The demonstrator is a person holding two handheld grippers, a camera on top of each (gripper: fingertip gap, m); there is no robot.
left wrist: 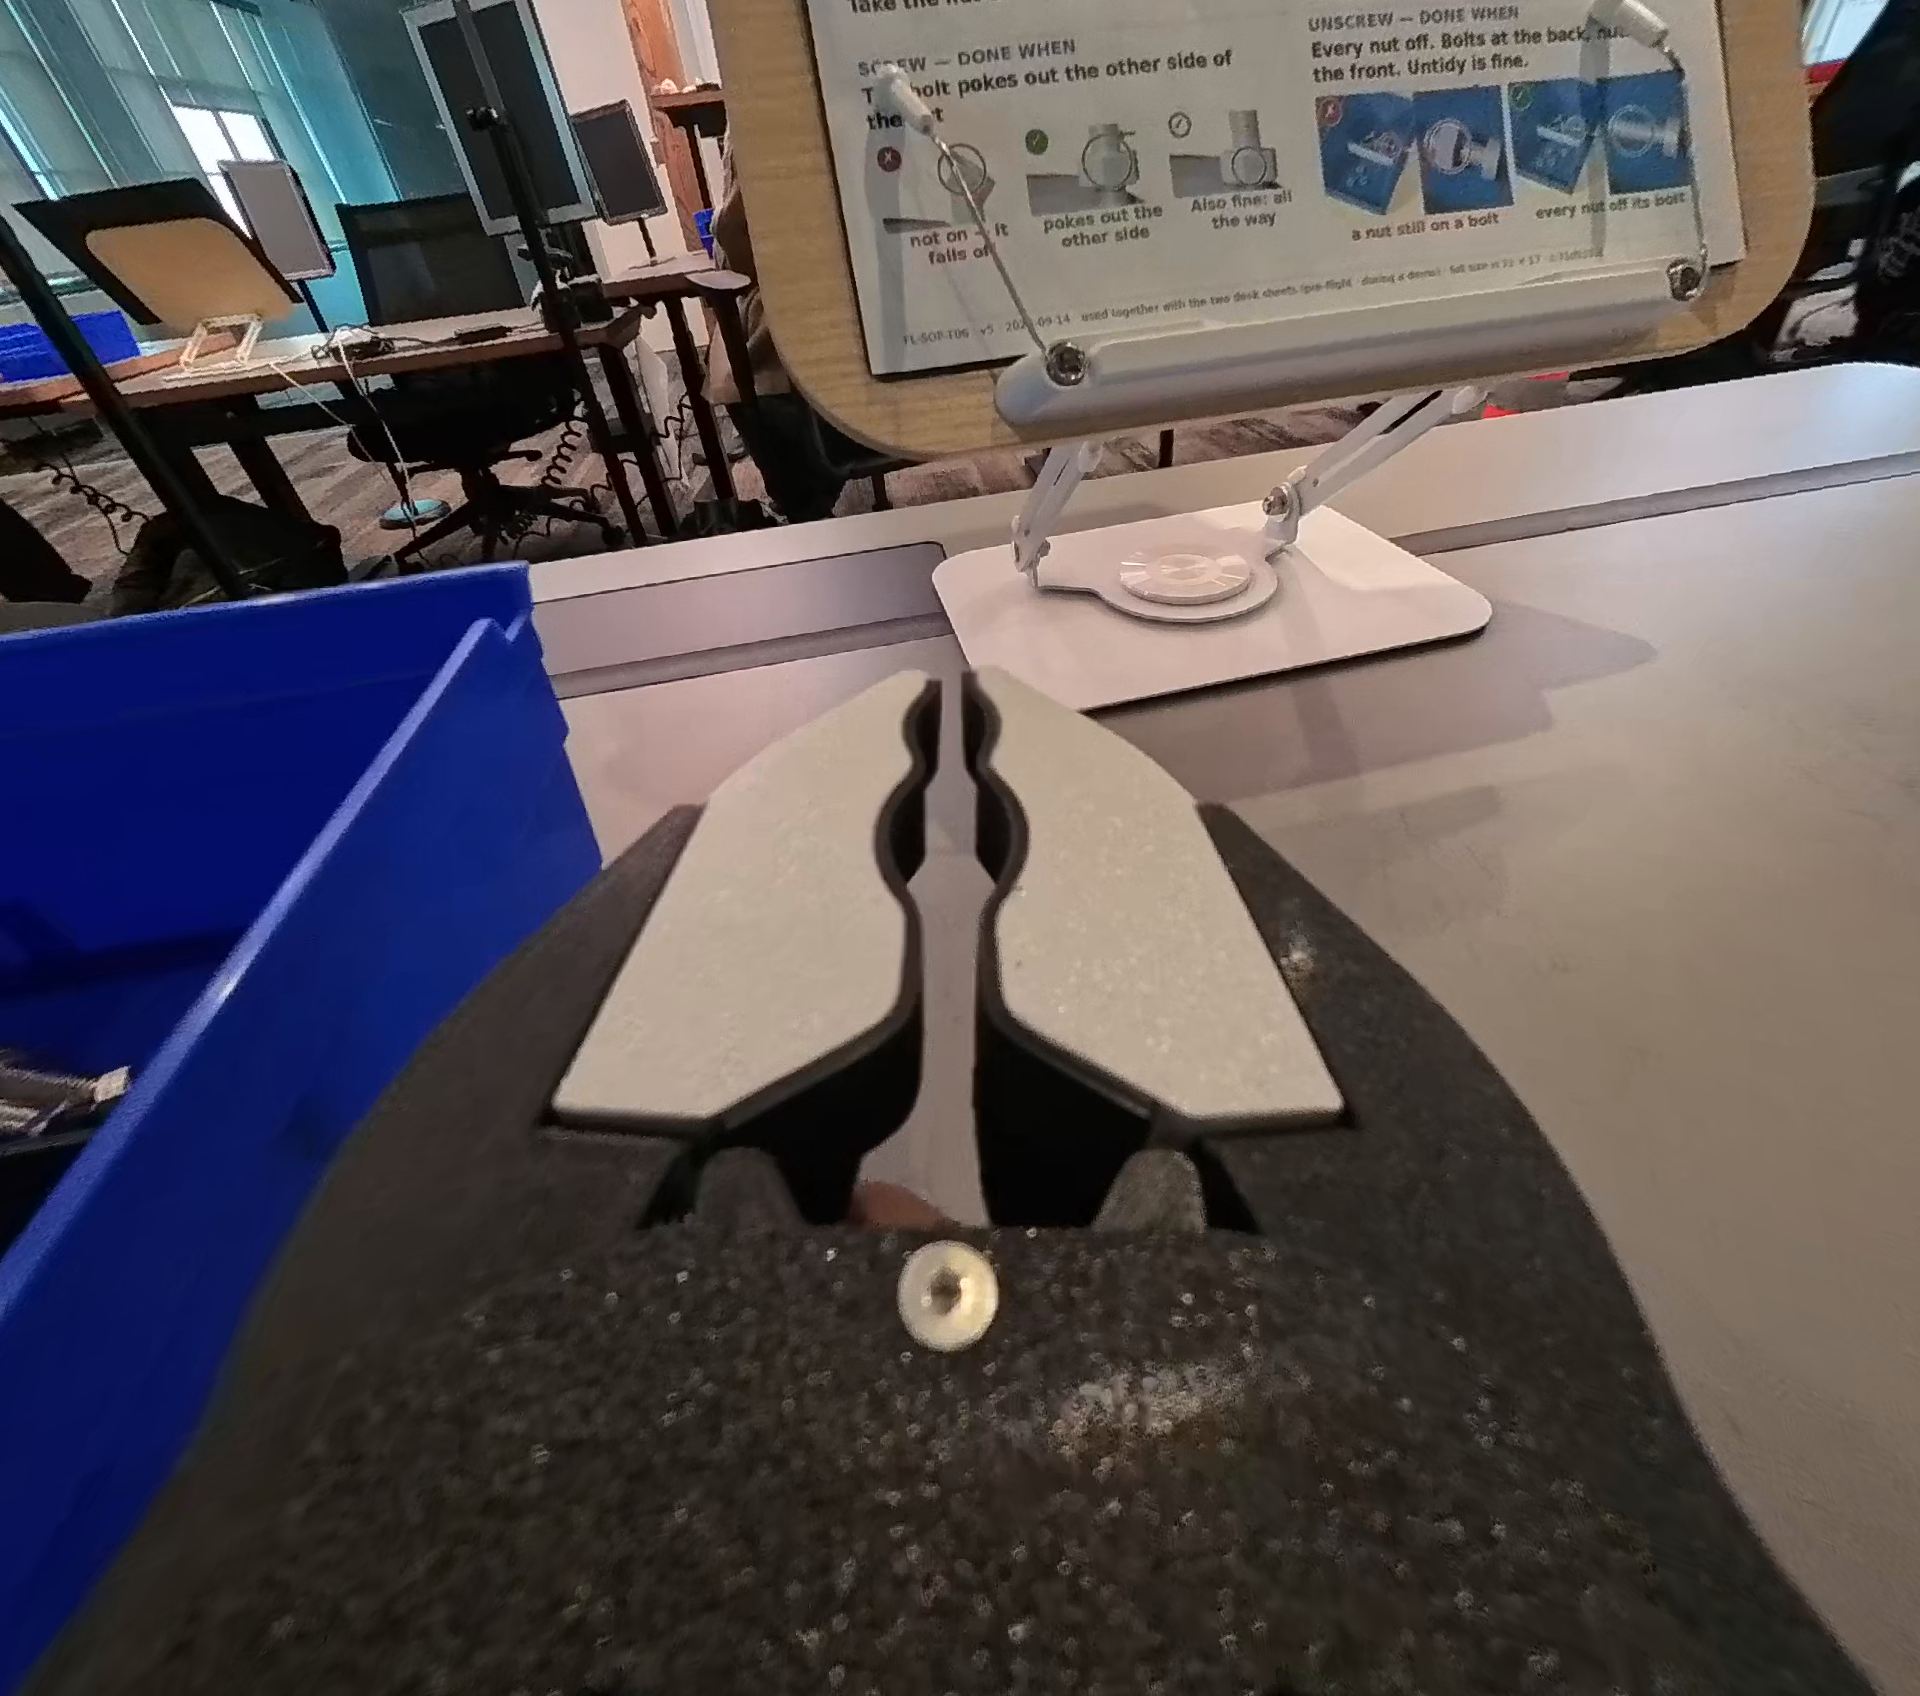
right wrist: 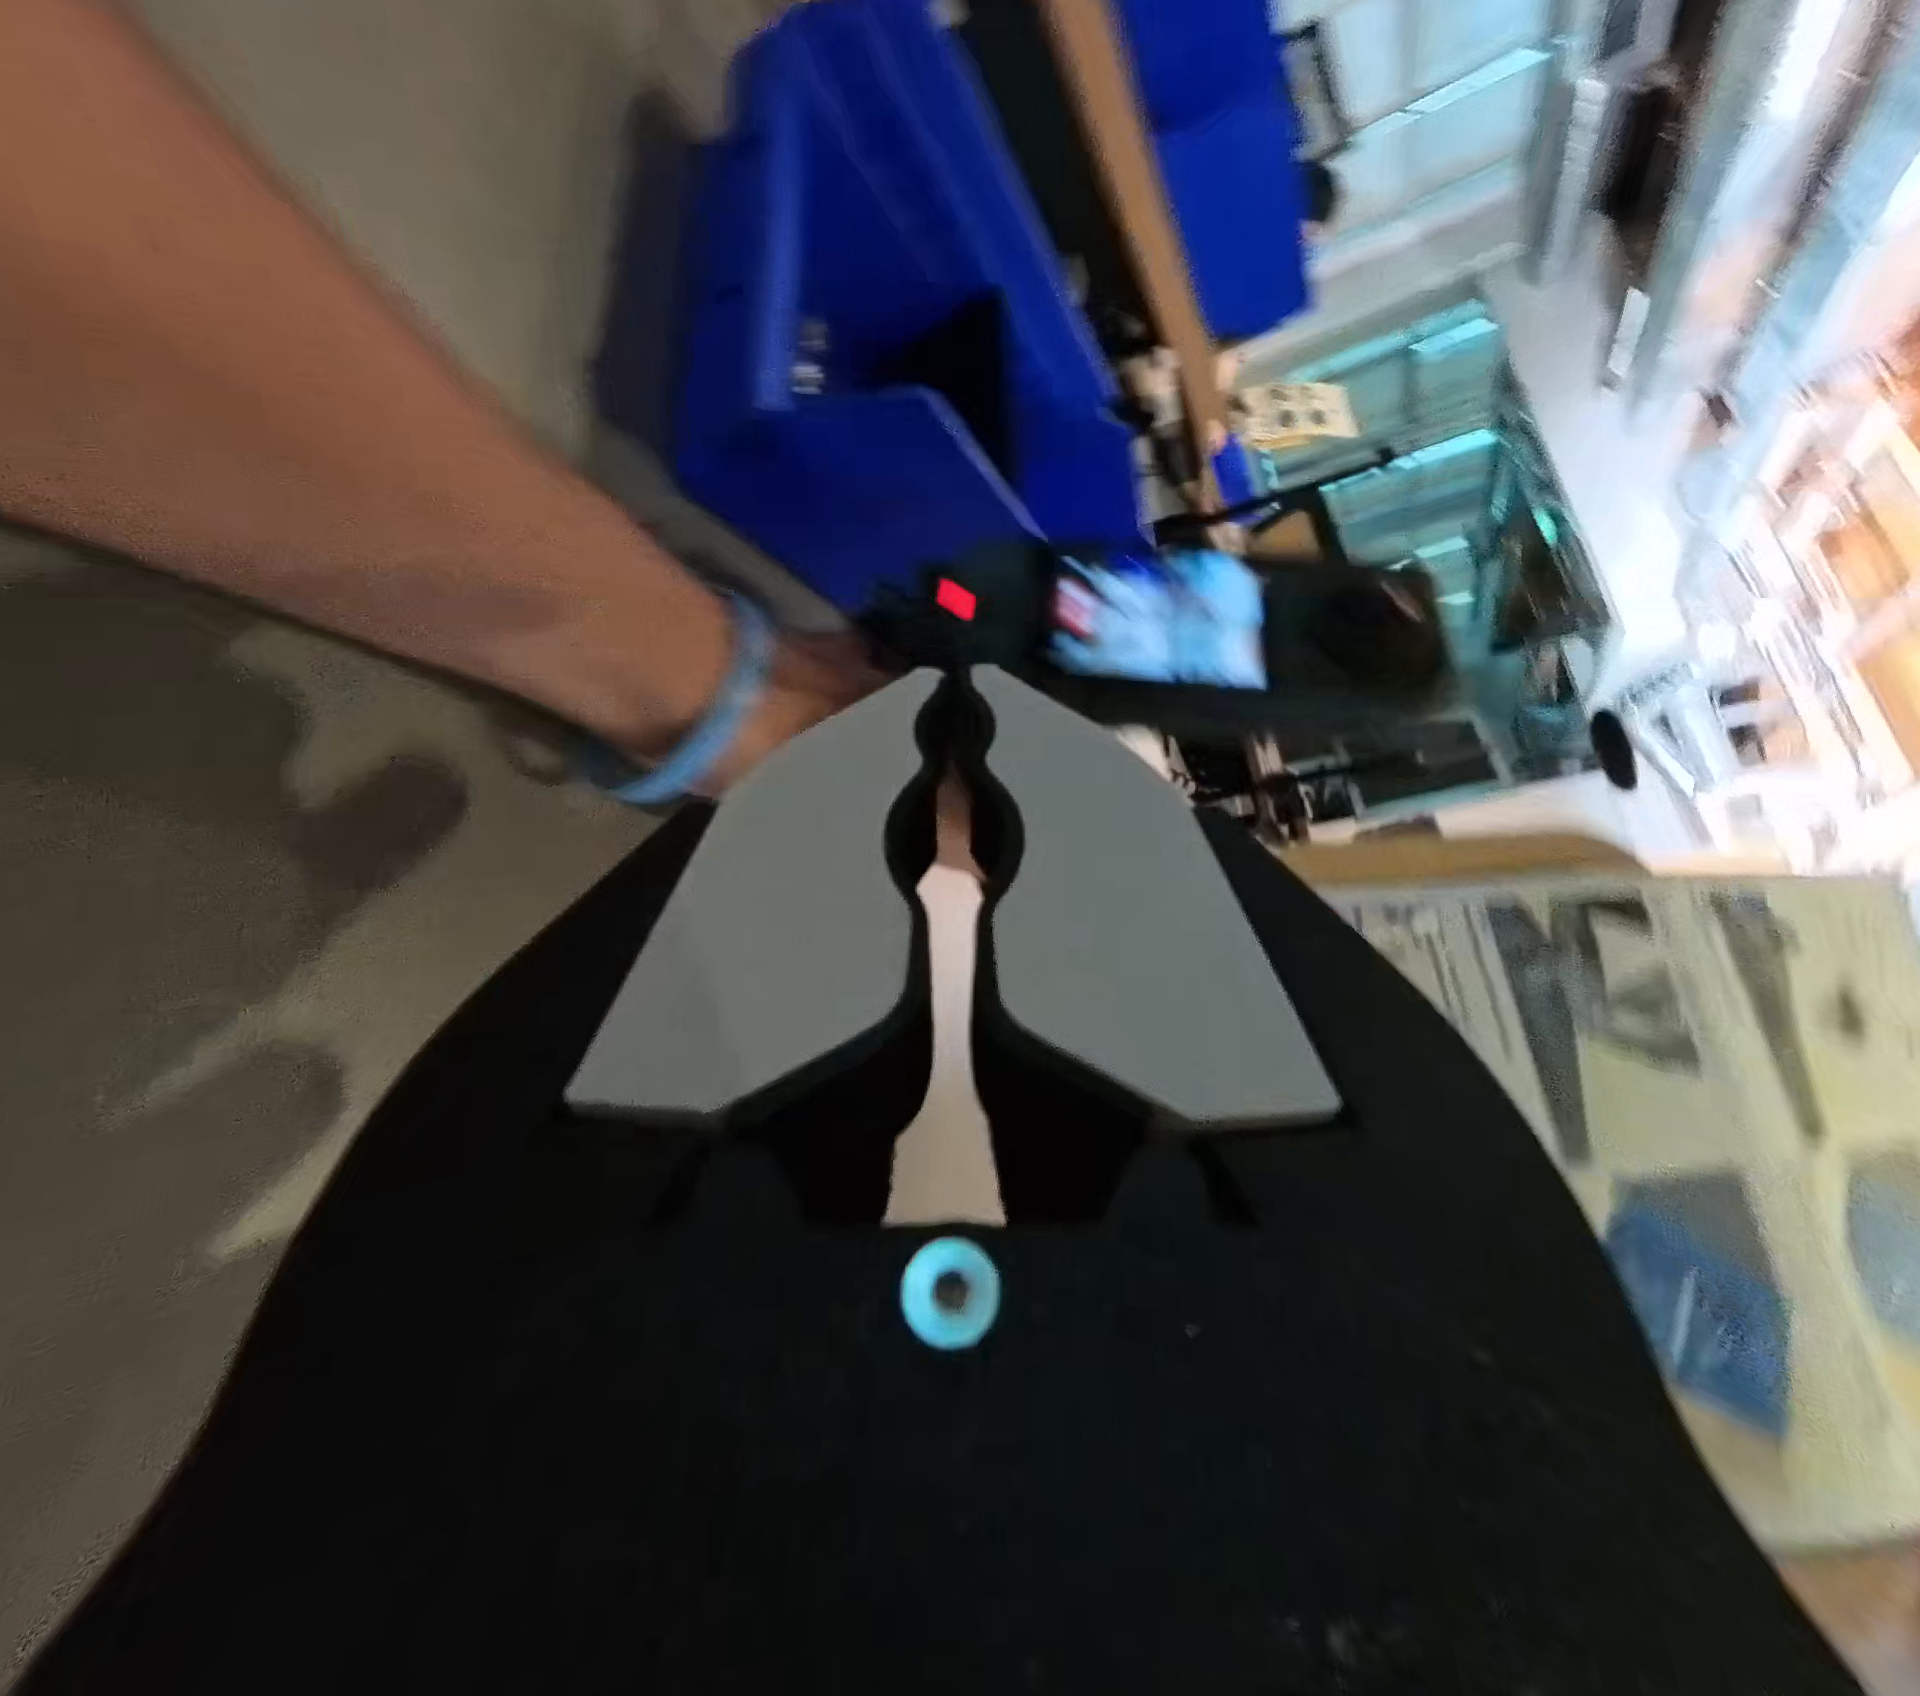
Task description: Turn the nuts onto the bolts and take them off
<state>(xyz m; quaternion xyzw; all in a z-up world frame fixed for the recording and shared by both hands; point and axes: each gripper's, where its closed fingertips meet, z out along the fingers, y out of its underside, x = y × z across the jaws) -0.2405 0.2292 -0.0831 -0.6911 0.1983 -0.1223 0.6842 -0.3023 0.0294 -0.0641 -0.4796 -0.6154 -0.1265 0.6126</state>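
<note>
Blue bin (left wrist: 239, 825) is seen left of the left gripper (left wrist: 951, 690), fingers together, empty; printed instruction sheet (left wrist: 1247, 88) behind. Right gripper (right wrist: 956, 690), likewise closed, is blurred, with a forearm (right wrist: 312, 399) shown only there.

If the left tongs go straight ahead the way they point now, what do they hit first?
Probably the white base plate of the document stand, straight beyond the left tongs, which are shut and empty. The blue bin sits off to the left. Depth is uncertain.

The whole right wrist view was smeared by motion blur; the blue bins (right wrist: 883, 275) and the instruction sheet (right wrist: 1621, 1075) there showed no detail; in the left wrist view the blue bin (left wrist: 260, 867) ran off the left edge, its dark contents (left wrist: 57, 1101) too cropped to identify; the sheet on the stand (left wrist: 1247, 88) was cut off at the top
</note>
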